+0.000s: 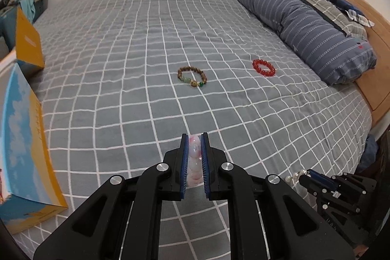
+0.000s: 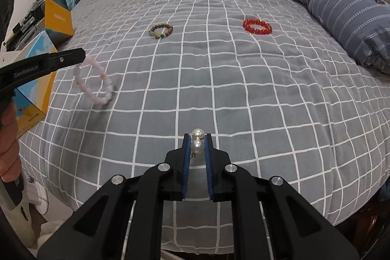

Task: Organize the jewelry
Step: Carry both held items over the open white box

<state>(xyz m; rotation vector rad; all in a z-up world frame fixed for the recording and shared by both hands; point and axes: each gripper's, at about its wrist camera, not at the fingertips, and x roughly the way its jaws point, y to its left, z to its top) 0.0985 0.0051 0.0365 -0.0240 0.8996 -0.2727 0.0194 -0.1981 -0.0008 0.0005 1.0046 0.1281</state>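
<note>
- Left gripper (image 1: 194, 157): jaws clamped on the pink bracelet (image 2: 93, 82), which hangs above the bed (image 2: 219, 94).
- Right gripper (image 2: 197, 150): jaws clamped on the pearl piece (image 2: 197, 140).
- Ahead on the bed lie the wooden bracelet (image 1: 192, 76) and, further right, the red bracelet (image 1: 264, 67), nearer the right gripper.

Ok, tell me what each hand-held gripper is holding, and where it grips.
Left hand-held gripper: pink bead bracelet, pinched across the beads at one side, the loop hanging free. Right hand-held gripper: pearl bracelet, clamped on its pearls at the fingertips.
</note>
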